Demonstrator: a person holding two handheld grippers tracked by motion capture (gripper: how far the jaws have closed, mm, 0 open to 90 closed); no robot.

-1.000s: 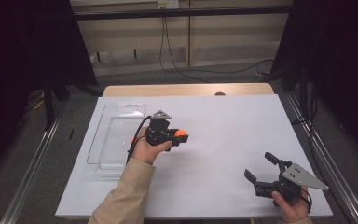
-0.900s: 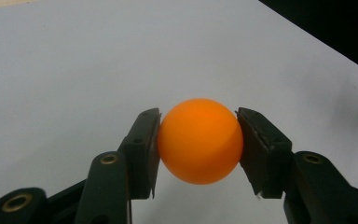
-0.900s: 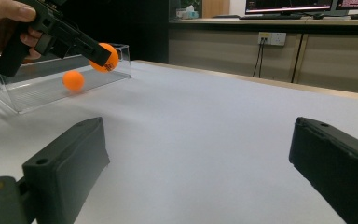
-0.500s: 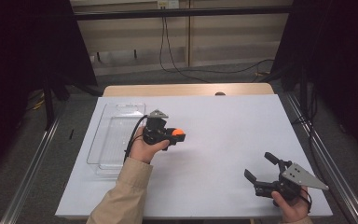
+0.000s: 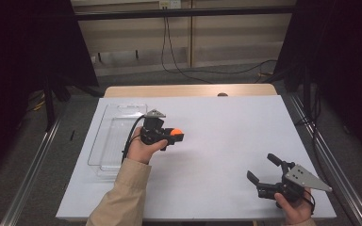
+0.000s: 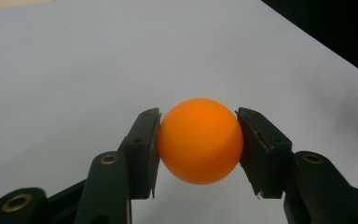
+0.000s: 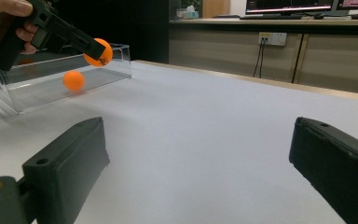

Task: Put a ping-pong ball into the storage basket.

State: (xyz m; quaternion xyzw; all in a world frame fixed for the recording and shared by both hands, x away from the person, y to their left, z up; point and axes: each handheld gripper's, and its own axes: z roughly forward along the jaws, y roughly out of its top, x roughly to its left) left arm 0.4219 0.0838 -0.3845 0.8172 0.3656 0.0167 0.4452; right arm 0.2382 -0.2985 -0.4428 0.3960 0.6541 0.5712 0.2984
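Note:
My left gripper [image 5: 173, 137] is shut on an orange ball [image 5: 176, 134] and holds it above the white table, just right of a clear plastic tray [image 5: 115, 123]. In the left gripper view the ball [image 6: 199, 140] sits squeezed between both pads. The right gripper view shows that held ball [image 7: 99, 52] in front of the tray [image 7: 37, 93]. A second orange ball [image 7: 73, 80] shows through the tray's wall and seems to lie inside. My right gripper [image 5: 262, 168] stands open near the table's front right, with nothing between its jaws [image 7: 198, 140].
The white table top [image 5: 226, 132] spreads between the two grippers. Metal rails [image 5: 33, 165] run along both sides of the table. A wooden strip [image 5: 188, 90] edges the far side, with cables on the floor beyond it.
My left gripper has drifted slightly left and away, toward the tray, with the ball still in it. The right gripper has not moved.

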